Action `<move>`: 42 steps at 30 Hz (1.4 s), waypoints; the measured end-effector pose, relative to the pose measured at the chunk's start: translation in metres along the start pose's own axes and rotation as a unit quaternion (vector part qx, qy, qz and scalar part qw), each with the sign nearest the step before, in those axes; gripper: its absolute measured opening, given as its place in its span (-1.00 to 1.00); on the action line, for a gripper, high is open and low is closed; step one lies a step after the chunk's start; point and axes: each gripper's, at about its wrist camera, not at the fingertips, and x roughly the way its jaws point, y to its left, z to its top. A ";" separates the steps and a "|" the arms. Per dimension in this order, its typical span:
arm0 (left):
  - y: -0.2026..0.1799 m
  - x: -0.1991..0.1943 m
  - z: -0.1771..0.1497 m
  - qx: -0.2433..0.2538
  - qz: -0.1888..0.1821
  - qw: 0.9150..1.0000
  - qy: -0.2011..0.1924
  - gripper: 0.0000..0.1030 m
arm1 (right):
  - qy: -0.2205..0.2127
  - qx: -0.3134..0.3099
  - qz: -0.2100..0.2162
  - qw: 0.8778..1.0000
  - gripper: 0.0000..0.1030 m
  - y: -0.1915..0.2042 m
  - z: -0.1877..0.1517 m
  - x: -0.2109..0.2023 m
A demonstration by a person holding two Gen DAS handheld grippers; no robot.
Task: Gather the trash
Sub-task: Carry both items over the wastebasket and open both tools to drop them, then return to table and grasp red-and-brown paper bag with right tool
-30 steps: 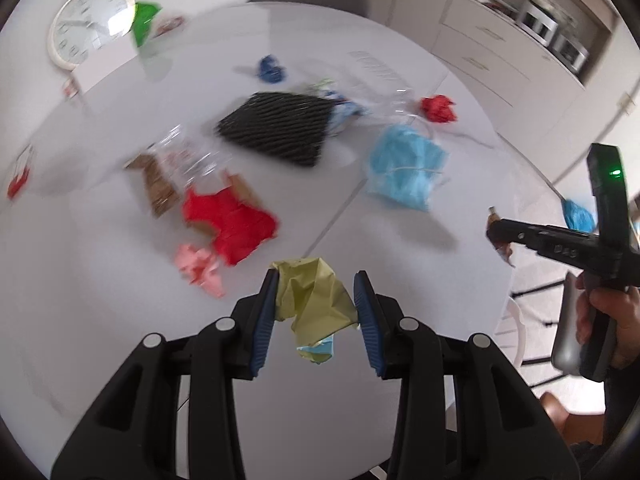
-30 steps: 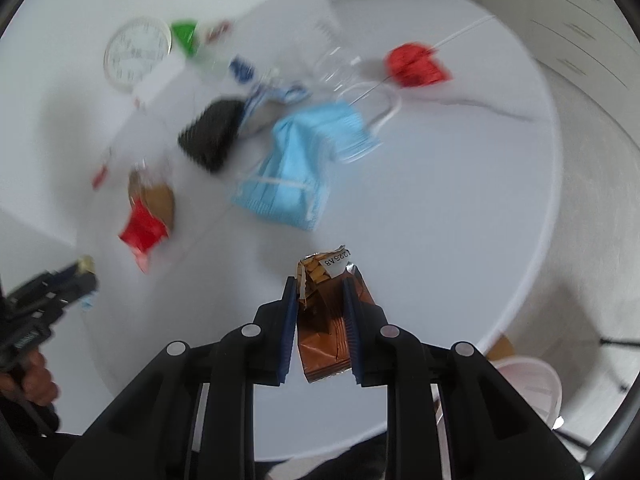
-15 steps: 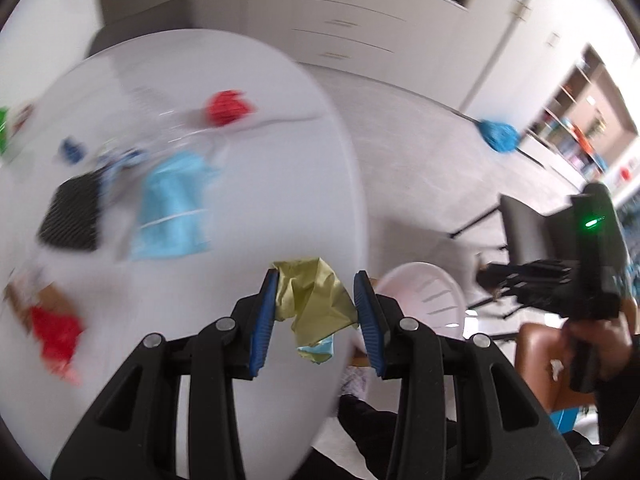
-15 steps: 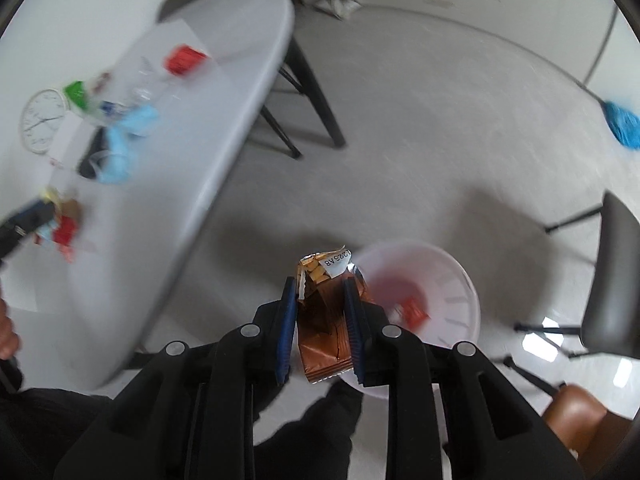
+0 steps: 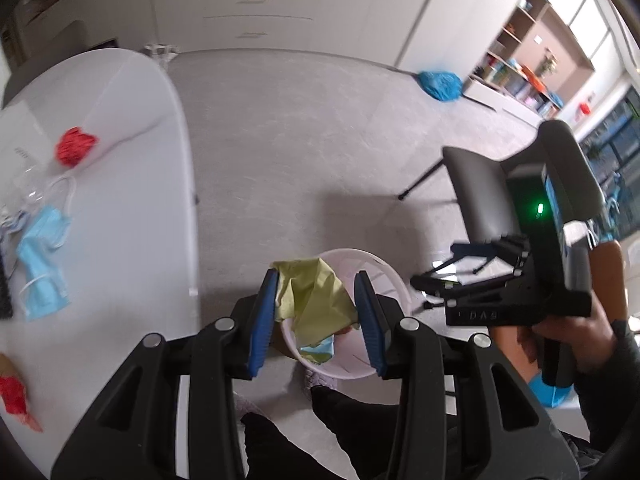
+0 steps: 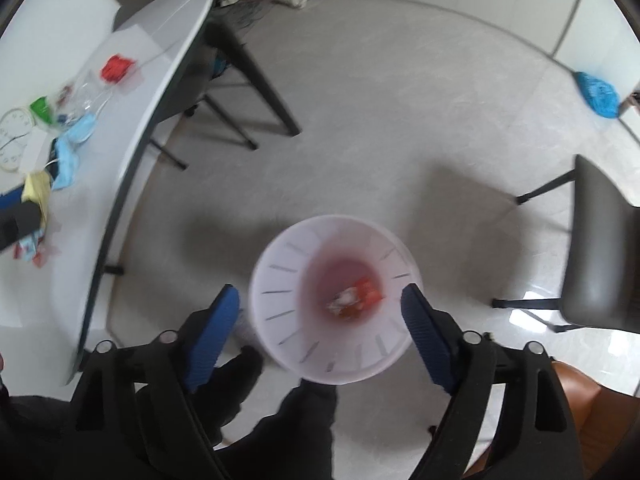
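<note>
White bin (image 6: 320,364) at lower centre of frame, wrappers (image 6: 354,300) inside; right hand-held gripper (image 6: 320,334) opening above it, empty; left hand-held gripper (image 5: 316,312) gripping yellow paper (image 5: 316,300).

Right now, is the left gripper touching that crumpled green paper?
Touching. The left wrist view shows the left gripper with both blue pads pressed against the green paper, holding it above the white bin.

Grey chair (image 6: 596,248) near what looks like a clock (image 6: 14,136).
</note>
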 end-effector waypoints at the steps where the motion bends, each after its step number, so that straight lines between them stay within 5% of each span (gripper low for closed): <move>1: -0.004 0.004 0.001 0.004 -0.003 1.000 0.004 -0.25 | -0.004 0.002 -0.008 1.000 0.62 -0.004 0.001 -0.005; 4: -0.020 0.016 0.004 0.021 -0.014 0.999 0.020 -0.18 | -0.018 0.011 -0.017 1.000 0.65 -0.019 0.000 -0.020; 6: -0.031 0.021 0.005 0.032 -0.018 0.999 0.030 0.14 | -0.027 0.017 -0.021 0.999 0.72 -0.026 0.000 -0.028; 8: -0.040 0.021 0.005 0.042 -0.020 0.998 0.035 0.70 | -0.033 0.021 -0.023 0.999 0.73 -0.030 0.000 -0.034; 10: -0.048 0.016 0.005 0.052 -0.021 0.998 0.026 0.83 | -0.042 0.026 -0.022 0.999 0.74 -0.034 -0.001 -0.040; 13: -0.052 0.012 0.004 0.056 -0.026 0.998 0.024 0.85 | -0.047 0.033 -0.022 0.998 0.87 -0.037 -0.002 -0.045; 30: -0.028 -0.015 -0.001 0.031 0.001 1.000 -0.001 0.85 | -0.054 0.017 -0.011 0.998 0.89 -0.013 0.003 -0.049; 36: 0.014 -0.046 -0.011 -0.021 0.052 0.998 -0.038 0.85 | -0.080 -0.023 0.012 0.996 0.95 0.030 0.021 -0.060; 42: 0.084 -0.094 -0.040 -0.098 0.125 0.985 -0.071 0.85 | -0.101 -0.074 0.044 0.991 0.95 0.094 0.043 -0.066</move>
